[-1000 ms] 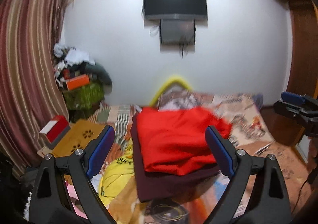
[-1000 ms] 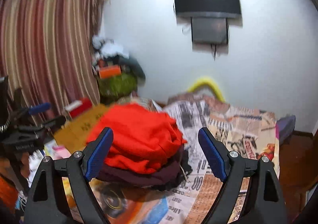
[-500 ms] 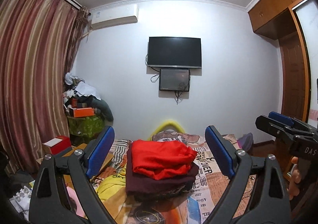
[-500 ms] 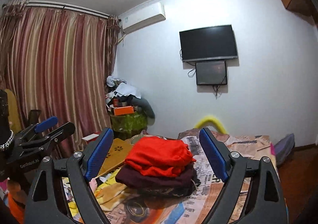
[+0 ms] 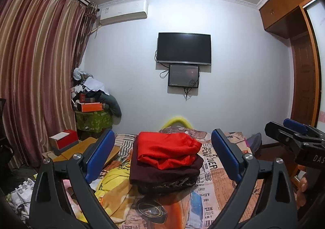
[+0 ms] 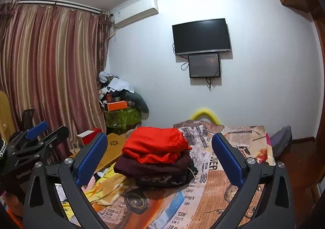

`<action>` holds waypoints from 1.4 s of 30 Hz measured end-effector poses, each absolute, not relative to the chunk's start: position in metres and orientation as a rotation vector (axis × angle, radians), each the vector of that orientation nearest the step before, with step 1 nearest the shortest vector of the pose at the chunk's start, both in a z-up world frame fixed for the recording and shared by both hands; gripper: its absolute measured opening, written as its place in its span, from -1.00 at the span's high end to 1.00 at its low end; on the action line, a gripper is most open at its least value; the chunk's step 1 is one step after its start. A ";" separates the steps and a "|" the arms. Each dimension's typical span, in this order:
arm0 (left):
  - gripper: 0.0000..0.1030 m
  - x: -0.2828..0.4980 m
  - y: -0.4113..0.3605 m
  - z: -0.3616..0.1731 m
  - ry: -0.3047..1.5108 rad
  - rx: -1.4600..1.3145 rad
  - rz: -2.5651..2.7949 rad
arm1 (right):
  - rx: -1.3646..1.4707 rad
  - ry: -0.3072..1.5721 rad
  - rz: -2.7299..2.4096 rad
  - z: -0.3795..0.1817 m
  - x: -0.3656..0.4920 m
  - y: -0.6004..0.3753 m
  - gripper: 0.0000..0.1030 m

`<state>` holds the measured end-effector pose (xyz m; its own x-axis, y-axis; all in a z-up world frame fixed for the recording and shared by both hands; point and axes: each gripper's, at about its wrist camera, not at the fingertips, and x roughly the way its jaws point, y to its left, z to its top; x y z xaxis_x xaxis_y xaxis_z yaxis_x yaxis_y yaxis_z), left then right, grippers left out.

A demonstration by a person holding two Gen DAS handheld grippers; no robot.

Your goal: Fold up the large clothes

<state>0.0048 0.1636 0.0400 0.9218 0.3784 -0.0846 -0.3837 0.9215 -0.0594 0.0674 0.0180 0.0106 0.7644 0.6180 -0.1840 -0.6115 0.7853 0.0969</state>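
Note:
A folded red garment (image 5: 167, 148) lies on top of a folded maroon garment (image 5: 164, 174) in a stack on the bed; the stack also shows in the right wrist view (image 6: 155, 145). A crumpled yellow garment (image 5: 113, 186) lies loose to the stack's left. My left gripper (image 5: 162, 157) is open and empty, held back from the stack. My right gripper (image 6: 160, 160) is open and empty too, also back from the stack. Each gripper shows at the edge of the other's view.
The bed (image 5: 213, 198) has a newspaper-print cover. A wooden lap desk (image 5: 81, 151) with a red box (image 5: 64, 140) sits at the left. A cluttered pile (image 5: 91, 103) stands by the striped curtain (image 5: 36, 76). A TV (image 5: 183, 49) hangs on the far wall; a wardrobe (image 5: 304, 66) is at right.
Both grippers have pulled back and tilted up from the stack, so the room now fills the views. The red garment lies released on top of the stack.

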 end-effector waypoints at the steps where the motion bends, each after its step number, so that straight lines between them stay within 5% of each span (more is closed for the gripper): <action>1: -0.87 0.005 0.164 0.039 0.074 -0.079 0.387 | 0.032 0.216 0.666 0.010 0.069 0.018 -0.98; 42: -0.88 0.025 0.167 0.028 0.122 -0.119 0.349 | 0.011 0.265 0.646 0.001 0.065 0.010 -0.98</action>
<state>0.0252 0.1675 0.0277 0.9326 0.3330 -0.1392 -0.3472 0.9330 -0.0947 0.0650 0.0099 0.0010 0.7658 0.5962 -0.2410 -0.5934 0.7996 0.0924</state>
